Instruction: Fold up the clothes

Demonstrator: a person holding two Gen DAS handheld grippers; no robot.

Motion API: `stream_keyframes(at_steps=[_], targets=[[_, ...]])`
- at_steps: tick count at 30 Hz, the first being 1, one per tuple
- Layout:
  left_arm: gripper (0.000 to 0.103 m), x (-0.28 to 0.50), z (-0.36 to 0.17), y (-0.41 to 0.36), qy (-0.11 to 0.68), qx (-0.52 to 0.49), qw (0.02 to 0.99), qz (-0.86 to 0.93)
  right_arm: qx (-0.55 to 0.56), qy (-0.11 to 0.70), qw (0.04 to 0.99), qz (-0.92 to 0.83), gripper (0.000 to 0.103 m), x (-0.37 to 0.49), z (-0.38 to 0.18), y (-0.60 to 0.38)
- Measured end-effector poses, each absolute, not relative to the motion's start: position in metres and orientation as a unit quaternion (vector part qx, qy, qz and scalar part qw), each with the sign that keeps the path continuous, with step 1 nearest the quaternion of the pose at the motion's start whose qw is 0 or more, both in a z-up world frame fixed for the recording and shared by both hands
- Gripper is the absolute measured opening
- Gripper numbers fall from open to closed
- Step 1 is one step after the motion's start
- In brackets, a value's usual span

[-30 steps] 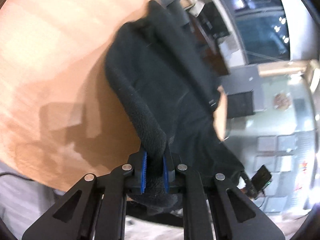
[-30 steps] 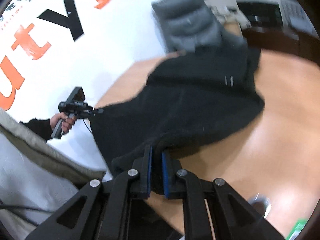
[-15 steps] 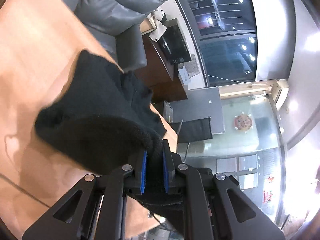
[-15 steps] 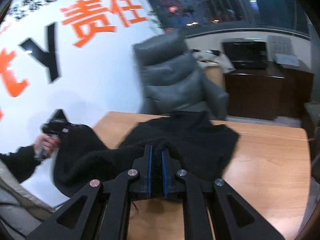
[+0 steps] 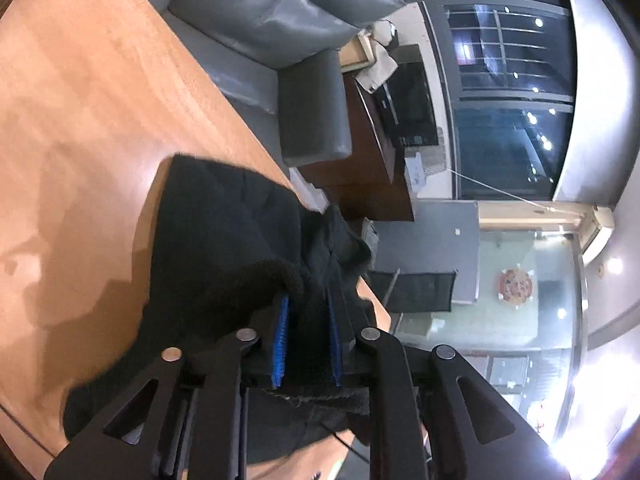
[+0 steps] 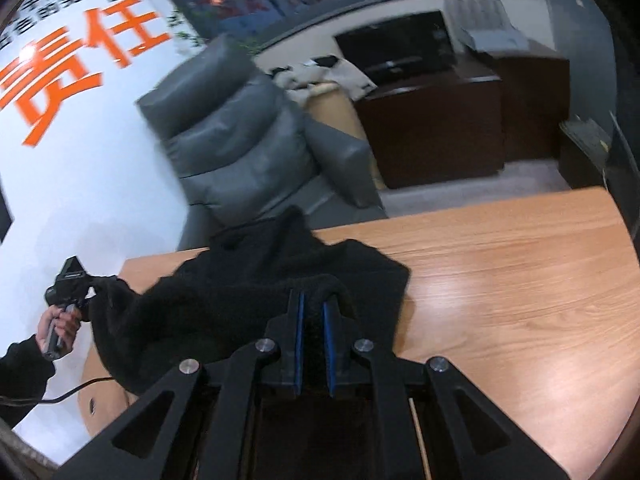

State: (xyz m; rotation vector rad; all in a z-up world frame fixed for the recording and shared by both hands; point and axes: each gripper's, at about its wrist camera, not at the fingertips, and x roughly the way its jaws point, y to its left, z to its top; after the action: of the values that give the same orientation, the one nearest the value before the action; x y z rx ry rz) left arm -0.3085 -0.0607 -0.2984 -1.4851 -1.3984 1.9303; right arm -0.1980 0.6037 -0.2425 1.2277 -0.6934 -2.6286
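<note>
Pinching one edge of the black garment (image 6: 248,312), our right gripper (image 6: 312,312) has its jaws pressed together on the fleece low in the frame. Our left gripper (image 5: 308,316) is opening, cloth between its blue pads (image 5: 283,340). We judge the fold barely begun: the garment lies bunched on the wooden table (image 6: 520,280), with flattening and folding left. Only the right view shows our left hand (image 6: 60,328) at lower left; only the left view shows the garment's far corner at centre frame.
</note>
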Motion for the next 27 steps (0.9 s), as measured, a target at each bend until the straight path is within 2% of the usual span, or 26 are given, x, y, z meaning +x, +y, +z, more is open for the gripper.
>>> stream_keyframes(at_steps=[1,3,4,5,6,8,10,13,16,18,21,23,27], targets=[[0.019,-0.316,-0.304,-0.061,-0.494,-0.521,0.162,0.677,0.416,-0.239,0.071,-0.875,0.01,-0.203,-0.252,0.608],[0.03,-0.331,-0.314,-0.065,-0.503,-0.513,0.149,0.679,0.427,-0.251,0.055,-0.867,0.013,-0.21,-0.267,0.617],[0.032,-0.336,-0.316,-0.069,-0.506,-0.508,0.142,0.682,0.432,-0.255,0.047,-0.864,0.015,-0.212,-0.273,0.621],[0.035,-0.34,-0.316,-0.072,-0.507,-0.501,0.132,0.689,0.435,-0.256,0.035,-0.863,0.028,-0.212,-0.276,0.625],[0.04,-0.344,-0.313,-0.076,-0.5,-0.494,0.123,0.7,0.43,-0.258,0.019,-0.865,0.055,-0.21,-0.275,0.629],[0.046,-0.351,-0.306,-0.082,-0.485,-0.481,0.105,0.723,0.408,-0.265,-0.004,-0.874,0.079,-0.204,-0.267,0.639],[0.049,-0.357,-0.298,-0.079,-0.447,-0.484,0.104,0.745,0.38,-0.256,-0.01,-0.889,0.08,-0.196,-0.249,0.644],[0.053,-0.364,-0.285,-0.049,-0.337,-0.503,0.135,0.784,0.366,-0.17,0.01,-0.915,0.082,-0.192,-0.217,0.624],[0.056,-0.365,-0.29,0.0,-0.222,-0.523,0.201,0.798,0.396,-0.032,0.109,-0.911,0.082,-0.197,-0.21,0.557],[0.057,-0.364,-0.303,0.029,-0.162,-0.534,0.222,0.8,0.427,0.026,0.198,-0.882,0.081,-0.205,-0.224,0.505],[0.059,-0.364,-0.331,0.05,-0.089,-0.55,0.196,0.807,0.488,0.059,0.243,-0.837,0.079,-0.22,-0.274,0.453],[0.06,-0.361,-0.344,0.053,-0.066,-0.547,0.181,0.815,0.516,0.053,0.201,-0.831,0.076,-0.227,-0.312,0.449],[0.061,-0.347,-0.343,0.056,-0.04,-0.531,0.173,0.829,0.481,0.007,0.138,-0.866,0.077,-0.203,-0.322,0.45]])
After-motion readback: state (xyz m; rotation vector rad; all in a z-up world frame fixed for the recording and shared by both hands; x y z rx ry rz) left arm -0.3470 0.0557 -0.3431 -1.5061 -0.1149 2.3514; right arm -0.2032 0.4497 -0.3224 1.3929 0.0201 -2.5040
